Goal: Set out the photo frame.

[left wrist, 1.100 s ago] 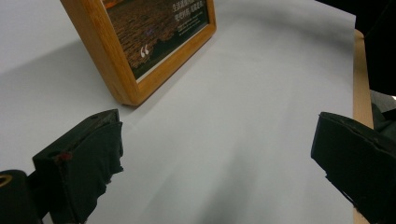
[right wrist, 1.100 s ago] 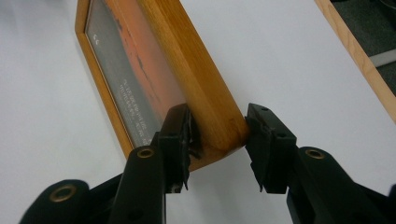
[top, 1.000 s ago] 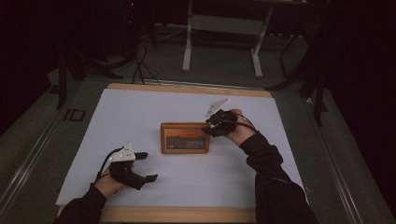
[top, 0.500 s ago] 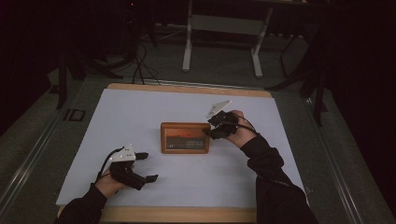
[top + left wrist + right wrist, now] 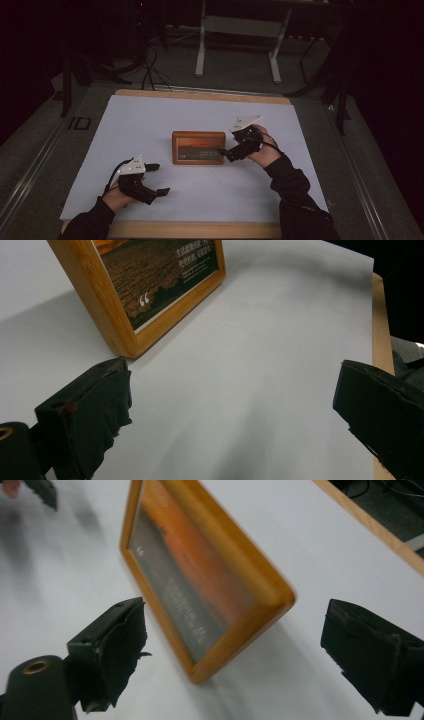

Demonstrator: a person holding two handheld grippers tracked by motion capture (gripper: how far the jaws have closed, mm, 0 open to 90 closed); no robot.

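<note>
Wood frame standing mid-table, both grippers wide open

Right gripper [image 5: 231, 153] jaws just opened up, frame [image 5: 198, 147] corner sits btwn them w/o pads touching. Left gripper [image 5: 159, 178] rests near the front-left of the white table [image 5: 150, 120], apart from the frame, nothing in it.

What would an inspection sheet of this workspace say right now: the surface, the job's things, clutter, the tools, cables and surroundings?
Surface: white sheet over a wood-edged table.
Job's things: one wooden picture frame near the middle of the sheet, its orange-and-dark print with white lettering in view.
Clutter: nothing seen.
Tools: left tool open, low near the front left, apart from the frame. Right tool at the frame's right end; its jaws have just been opening and stand wide, the frame's corner ahead of them, pads off it.
Cables: a black cable at each tool; more on the floor behind.
Surroundings: dark room, a pale stand's legs beyond the table.
</note>
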